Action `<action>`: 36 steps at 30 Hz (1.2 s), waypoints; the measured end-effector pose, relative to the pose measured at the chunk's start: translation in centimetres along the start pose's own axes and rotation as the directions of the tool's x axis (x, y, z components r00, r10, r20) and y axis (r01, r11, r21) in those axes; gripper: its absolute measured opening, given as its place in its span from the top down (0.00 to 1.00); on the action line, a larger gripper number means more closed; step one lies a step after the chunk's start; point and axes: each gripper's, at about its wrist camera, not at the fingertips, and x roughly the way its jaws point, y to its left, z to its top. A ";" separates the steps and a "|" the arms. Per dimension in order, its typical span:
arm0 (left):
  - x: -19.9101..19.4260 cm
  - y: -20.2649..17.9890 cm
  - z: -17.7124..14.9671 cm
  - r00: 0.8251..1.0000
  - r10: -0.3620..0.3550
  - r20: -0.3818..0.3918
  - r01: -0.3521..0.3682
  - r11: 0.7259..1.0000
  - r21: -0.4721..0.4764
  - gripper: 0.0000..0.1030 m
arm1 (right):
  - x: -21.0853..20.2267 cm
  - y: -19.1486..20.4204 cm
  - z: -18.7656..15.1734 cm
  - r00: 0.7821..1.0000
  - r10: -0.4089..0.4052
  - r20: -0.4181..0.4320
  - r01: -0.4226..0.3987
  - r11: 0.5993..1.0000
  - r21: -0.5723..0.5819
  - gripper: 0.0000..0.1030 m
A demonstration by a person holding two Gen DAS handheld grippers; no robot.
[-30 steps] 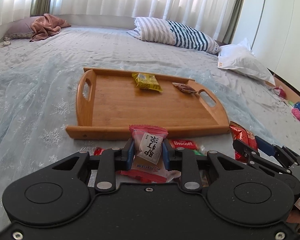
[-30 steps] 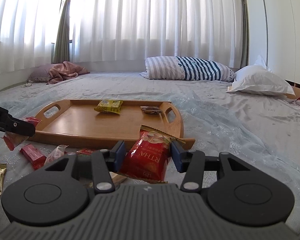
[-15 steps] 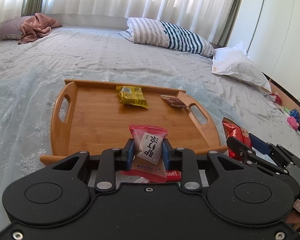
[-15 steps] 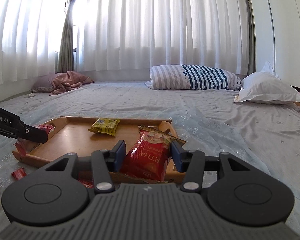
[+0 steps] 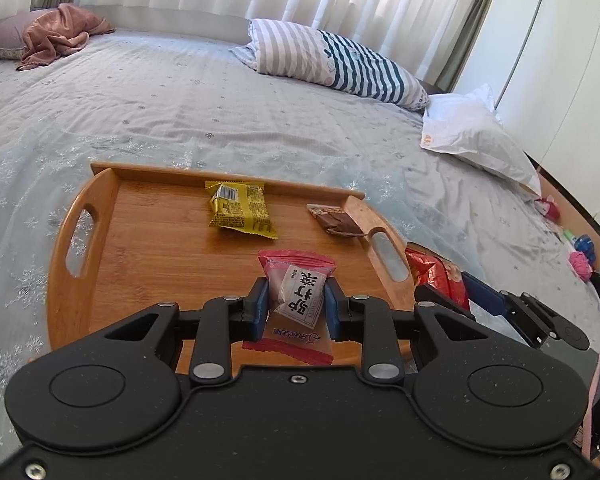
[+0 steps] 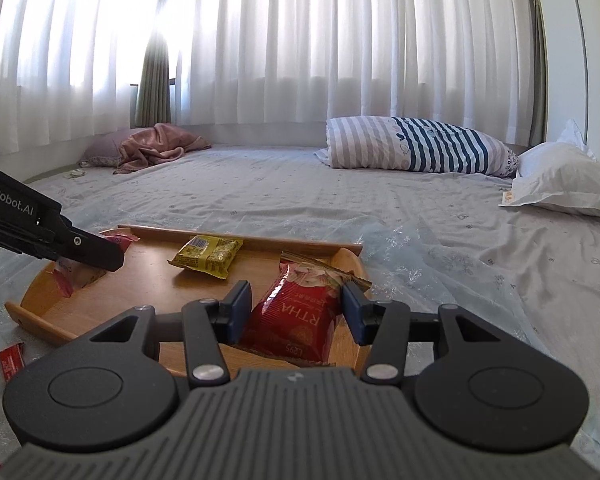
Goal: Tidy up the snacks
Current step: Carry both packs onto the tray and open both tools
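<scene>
Left gripper (image 5: 296, 304) clamps pink packet (image 5: 298, 298) above tray (image 5: 160, 248); yellow packet (image 5: 240, 210) far centre, brown bar (image 5: 336, 222) far right.

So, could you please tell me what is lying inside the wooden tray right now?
On the wooden tray lie a yellow packet and a brown bar. The floor under the pink packet in the left tongs is hidden.

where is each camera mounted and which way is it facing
Left wrist: sits on the left tongs, looks down over the wooden tray; its tongs clamp a pink snack packet, right tongs show at right.
Right wrist: sits on the right tongs, looks nearly level towards the curtains; its tongs hold a red snack bag, left tongs show at left.
Both share the tray and the yellow snack packet.
</scene>
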 end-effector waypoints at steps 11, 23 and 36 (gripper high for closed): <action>5.8 0.6 1.3 0.999 0.010 -0.034 -0.012 0.998 -0.067 0.74 | 5.0 -1.0 0.2 0.996 0.035 -0.086 -0.037 0.999 -0.026 0.48; 10.1 1.3 2.6 0.997 0.045 -0.055 -0.049 0.996 -0.075 0.74 | 8.5 -1.0 0.0 0.989 0.049 -0.140 -0.054 0.998 -0.034 0.48; 12.2 1.6 2.6 0.996 0.059 -0.071 -0.064 0.996 -0.069 0.74 | 10.4 -0.9 0.4 0.982 0.056 -0.179 -0.064 0.997 -0.042 0.48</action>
